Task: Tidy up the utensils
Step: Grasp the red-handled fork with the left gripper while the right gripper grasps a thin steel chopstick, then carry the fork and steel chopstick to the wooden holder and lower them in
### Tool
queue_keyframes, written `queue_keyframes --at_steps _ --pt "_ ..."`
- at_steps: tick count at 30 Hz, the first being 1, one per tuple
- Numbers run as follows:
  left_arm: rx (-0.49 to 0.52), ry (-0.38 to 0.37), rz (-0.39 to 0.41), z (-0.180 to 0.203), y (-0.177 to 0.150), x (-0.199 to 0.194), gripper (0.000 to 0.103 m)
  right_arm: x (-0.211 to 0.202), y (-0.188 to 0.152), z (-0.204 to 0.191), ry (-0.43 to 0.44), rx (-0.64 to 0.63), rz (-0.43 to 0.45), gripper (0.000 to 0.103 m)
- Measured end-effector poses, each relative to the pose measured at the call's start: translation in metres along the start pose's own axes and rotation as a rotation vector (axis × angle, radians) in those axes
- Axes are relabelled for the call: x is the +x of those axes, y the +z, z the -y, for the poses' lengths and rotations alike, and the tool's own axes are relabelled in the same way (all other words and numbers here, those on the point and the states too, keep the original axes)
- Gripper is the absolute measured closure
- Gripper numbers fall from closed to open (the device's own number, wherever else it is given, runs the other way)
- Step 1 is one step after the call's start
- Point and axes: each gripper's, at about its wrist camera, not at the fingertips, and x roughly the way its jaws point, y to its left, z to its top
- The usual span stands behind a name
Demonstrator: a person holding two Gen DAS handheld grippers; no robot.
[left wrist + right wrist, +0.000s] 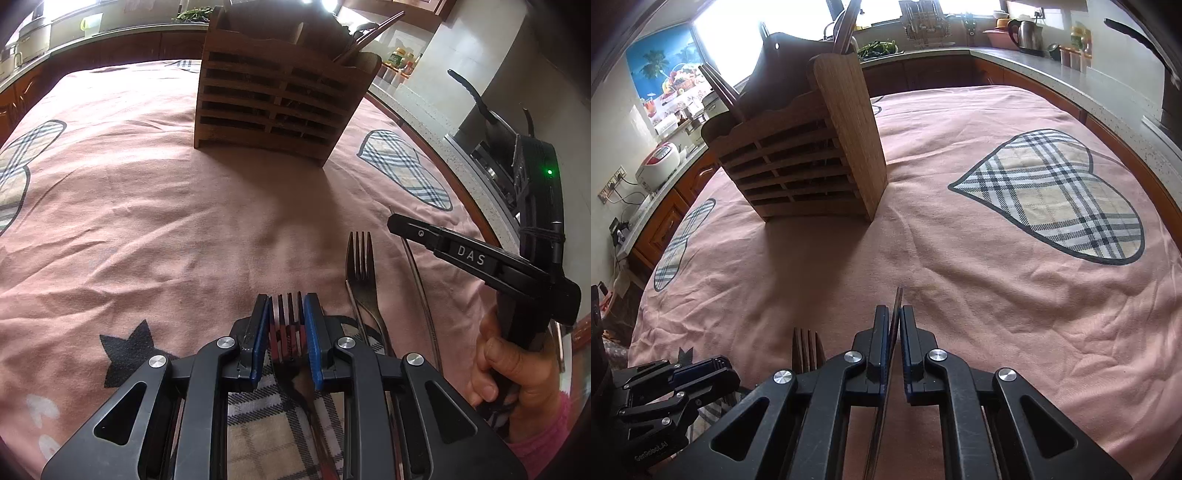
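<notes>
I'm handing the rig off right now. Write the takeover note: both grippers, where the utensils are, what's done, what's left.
Left gripper: shut on a fork at its tines, low over the pink tablecloth.
Right gripper: shut on a thin flat utensil, seen edge-on; cannot tell which kind.
A second fork lies loose on the cloth between the two grippers.
Wooden caddy stands ahead, already holding chopsticks.
Done: both grasps made.
Left: carry both pieces to the caddy, then fetch the second fork.
</notes>
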Motion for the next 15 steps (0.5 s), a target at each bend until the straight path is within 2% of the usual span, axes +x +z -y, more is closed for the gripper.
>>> queue_keyframes --at_steps 15 --pt "-0.004 -0.011 0.126 0.001 -0.008 -0.068 0.086 -0.077 -0.004 -0.012 0.081 0.019 0.15 0.099"
